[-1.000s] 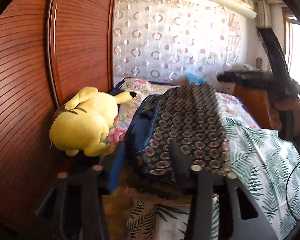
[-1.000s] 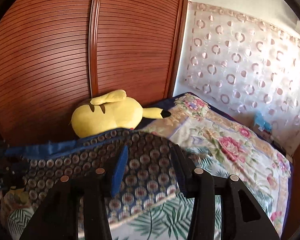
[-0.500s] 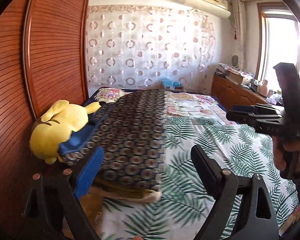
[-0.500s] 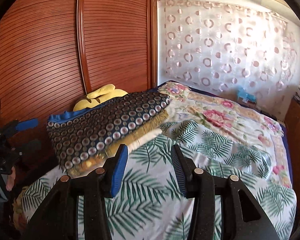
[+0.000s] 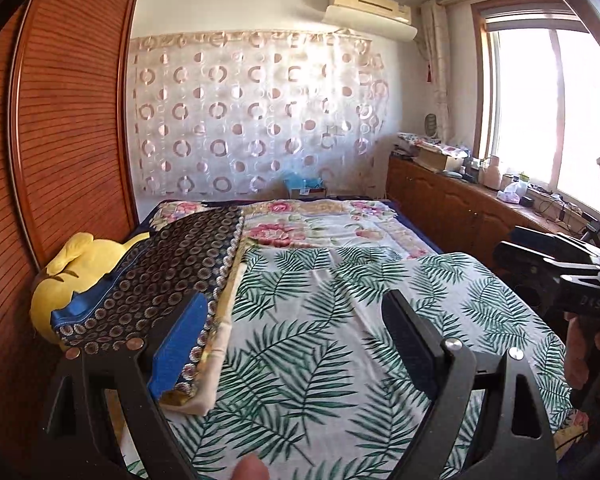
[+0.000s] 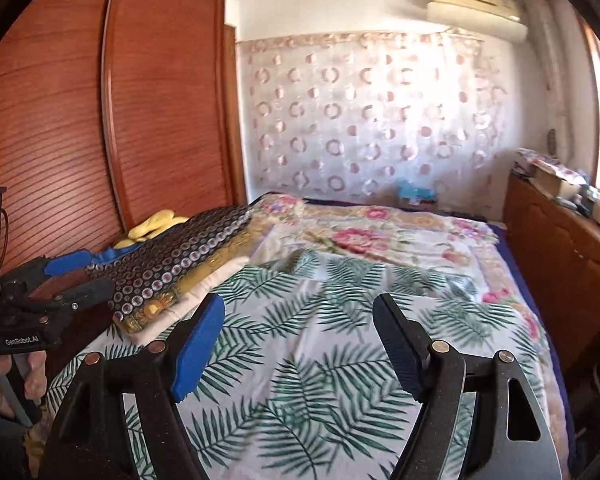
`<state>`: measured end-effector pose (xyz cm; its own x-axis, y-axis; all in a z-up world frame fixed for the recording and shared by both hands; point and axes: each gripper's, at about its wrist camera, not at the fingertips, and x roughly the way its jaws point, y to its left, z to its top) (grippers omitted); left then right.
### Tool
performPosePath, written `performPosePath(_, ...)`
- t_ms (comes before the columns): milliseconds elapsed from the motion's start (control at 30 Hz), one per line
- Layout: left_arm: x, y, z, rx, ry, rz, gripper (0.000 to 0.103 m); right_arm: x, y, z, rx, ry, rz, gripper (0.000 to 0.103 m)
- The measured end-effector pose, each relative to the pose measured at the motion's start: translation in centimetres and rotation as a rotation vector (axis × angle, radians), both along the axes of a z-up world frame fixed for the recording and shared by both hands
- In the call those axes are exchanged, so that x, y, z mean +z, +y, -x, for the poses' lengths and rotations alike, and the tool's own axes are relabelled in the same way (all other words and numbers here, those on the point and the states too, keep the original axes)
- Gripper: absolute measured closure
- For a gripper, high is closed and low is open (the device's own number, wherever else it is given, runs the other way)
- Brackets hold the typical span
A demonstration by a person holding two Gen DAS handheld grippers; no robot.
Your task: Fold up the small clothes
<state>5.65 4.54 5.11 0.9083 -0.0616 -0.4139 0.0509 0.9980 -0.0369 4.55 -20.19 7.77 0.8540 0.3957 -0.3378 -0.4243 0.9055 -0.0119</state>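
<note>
Bed (image 5: 340, 320) is filling frame; folded dotted garment (image 5: 160, 280) lying centre-left. I'm holding left gripper (image 5: 296, 344) and right gripper (image 6: 300, 344) jaws spread, empty. Risk: snagging the leaf-print sheet.

home bedroom, bed (image 5: 340, 320), wardrobe (image 6: 80, 120), curtain (image 5: 256, 112)

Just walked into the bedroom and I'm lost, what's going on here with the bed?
A person holds two grippers over the bed. The left gripper and right gripper are both open and empty above the palm-leaf sheet. A folded dark patterned garment lies on top of a small stack at the bed's left edge, partly over a yellow plush toy. Neither gripper touches it.
</note>
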Motion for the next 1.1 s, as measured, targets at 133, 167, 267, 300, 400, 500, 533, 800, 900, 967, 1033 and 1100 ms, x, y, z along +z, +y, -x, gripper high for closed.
performPosePath(133, 0.8, -1.5, 0.3, 0.000, -0.019, 0.005, 0.014, 0.8, -1.5, 2.8, -0.072, -0.026, -0.007, 0.025)
performPosePath(167, 0.9, -1.7, 0.3, -0.004, -0.023, 0.007, 0.014, 1.0, -1.7, 3.5, -0.085, -0.029, -0.011, 0.025)
performPosePath(267, 1.1, -2.4, 0.3, -0.019, -0.023, 0.011, 0.014, 1.4, -1.9, 4.7, -0.116, -0.038, -0.017, 0.025)
performPosePath(300, 1.1, -2.6, 0.3, -0.022, -0.022, 0.004, 0.014, 1.5, -1.7, 5.0, -0.120, -0.040, -0.018, 0.025)
performPosePath(400, 1.2, -3.2, 0.2, -0.021, -0.021, -0.007, 0.014, 1.0, -0.3, 5.5, -0.128, -0.045, -0.019, 0.025)
performPosePath(500, 1.3, -3.5, 0.2, -0.026, -0.019, -0.011, 0.014, 0.7, 0.8, 5.4, -0.130, -0.043, -0.025, 0.025)
performPosePath(533, 1.3, -3.5, 0.2, -0.022, -0.020, -0.011, 0.014, 0.4, 0.9, 5.3, -0.131, -0.042, -0.028, 0.025)
performPosePath(800, 1.0, -3.1, 0.2, -0.007, -0.018, -0.012, 0.014, -1.1, 0.7, 4.8, -0.148, -0.038, -0.031, 0.025)
performPosePath(900, 0.9, -3.0, 0.2, -0.007, -0.016, -0.011, 0.014, -1.1, 0.8, 4.2, -0.145, -0.032, -0.035, 0.025)
performPosePath(967, 0.9, -3.0, 0.3, -0.007, -0.016, -0.011, 0.014, -1.3, 0.5, 3.8, -0.144, -0.031, -0.035, 0.025)
performPosePath(1033, 0.9, -3.0, 0.3, -0.006, -0.016, -0.011, 0.014, -1.2, 0.4, 3.6, -0.141, -0.032, -0.036, 0.025)
performPosePath(1100, 0.9, -3.0, 0.3, -0.007, -0.016, -0.011, 0.014, -1.5, 0.2, 3.4, -0.141, -0.032, -0.036, 0.025)
